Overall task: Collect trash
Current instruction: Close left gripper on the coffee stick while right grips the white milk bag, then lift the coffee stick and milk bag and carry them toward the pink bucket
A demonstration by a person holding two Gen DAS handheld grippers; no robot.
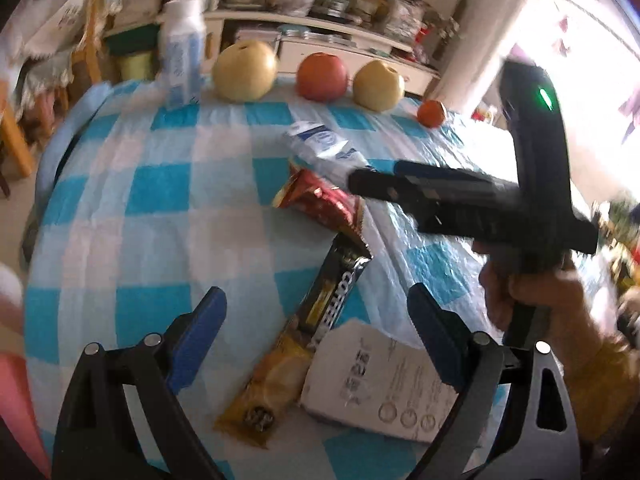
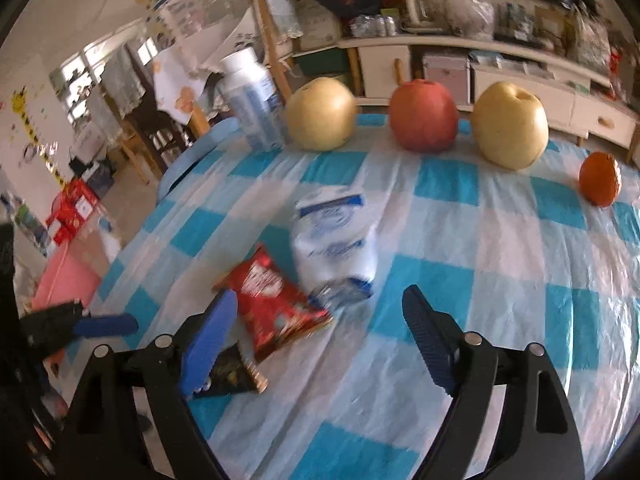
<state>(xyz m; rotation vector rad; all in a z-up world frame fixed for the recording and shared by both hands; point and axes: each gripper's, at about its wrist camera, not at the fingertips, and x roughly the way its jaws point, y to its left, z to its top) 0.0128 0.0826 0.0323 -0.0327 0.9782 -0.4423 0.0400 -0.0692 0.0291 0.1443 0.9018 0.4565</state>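
Observation:
Trash lies on the blue-and-white checked tablecloth (image 1: 160, 216). A crumpled white-and-blue wrapper (image 1: 324, 146) (image 2: 336, 248), a red snack packet (image 1: 320, 200) (image 2: 272, 304), a black-and-yellow coffee sachet (image 1: 304, 340) (image 2: 232, 372) and a white cardboard piece (image 1: 380, 380) lie in a line. My left gripper (image 1: 316, 320) is open above the coffee sachet. My right gripper (image 2: 316, 316) is open just short of the red packet and white wrapper; it shows from the side in the left wrist view (image 1: 360, 180).
Two yellow pears (image 2: 322, 114) (image 2: 510, 126), a red apple (image 2: 424, 116) and a small orange (image 2: 600, 178) line the far table edge, with a white bottle (image 2: 254, 98) at the left. Cluttered shelves stand behind. A pink object (image 2: 64, 280) sits left of the table.

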